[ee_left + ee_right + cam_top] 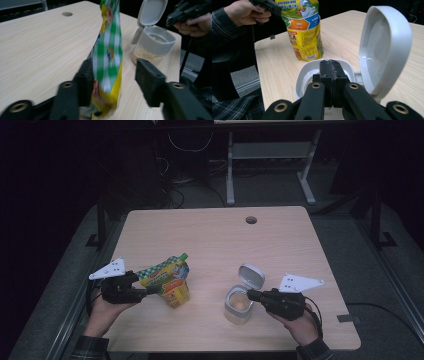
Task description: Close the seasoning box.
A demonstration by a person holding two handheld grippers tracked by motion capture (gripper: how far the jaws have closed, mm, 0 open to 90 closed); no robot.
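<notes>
While our left gripper (113, 82) stands parted around the glossy, crinkled pouch (108, 57), our right gripper (331, 72), jaws pressed together, hovers over the rounded plastic jar (303, 75).

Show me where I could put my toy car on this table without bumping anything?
The far half of the table is bare wood, from the round hole down to the pouch and the open jar. The strip between pouch and jar is also free. The near corners are crowded by the left gripper and right gripper.
</notes>
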